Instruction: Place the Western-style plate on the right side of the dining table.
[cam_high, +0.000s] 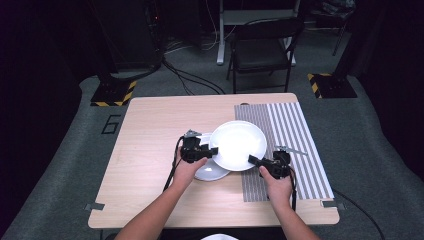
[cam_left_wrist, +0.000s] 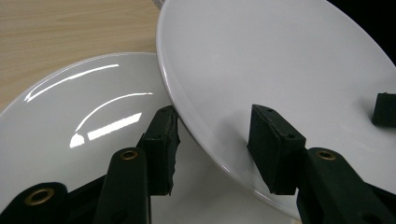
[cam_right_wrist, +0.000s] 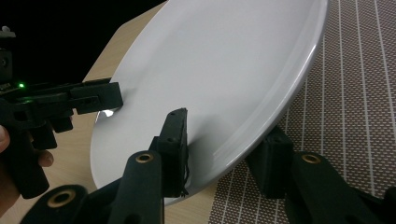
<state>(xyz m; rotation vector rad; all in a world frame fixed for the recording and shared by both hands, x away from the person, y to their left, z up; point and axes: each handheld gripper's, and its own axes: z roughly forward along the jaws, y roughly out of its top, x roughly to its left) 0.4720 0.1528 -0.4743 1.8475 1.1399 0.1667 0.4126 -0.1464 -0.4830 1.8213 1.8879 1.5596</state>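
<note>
Both tools gripped the large plate (cam_high: 237, 145) by opposite rim edges, the left tool (cam_high: 214, 150) and right tool (cam_high: 252, 160) each clamped narrowly across it.

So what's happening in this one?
A person holds a large white plate between two handheld grippers. The left gripper clamps its left rim; the right gripper has its jaws around the near right rim. The plate is above a smaller plate on the table, partly over a striped mat.
</note>
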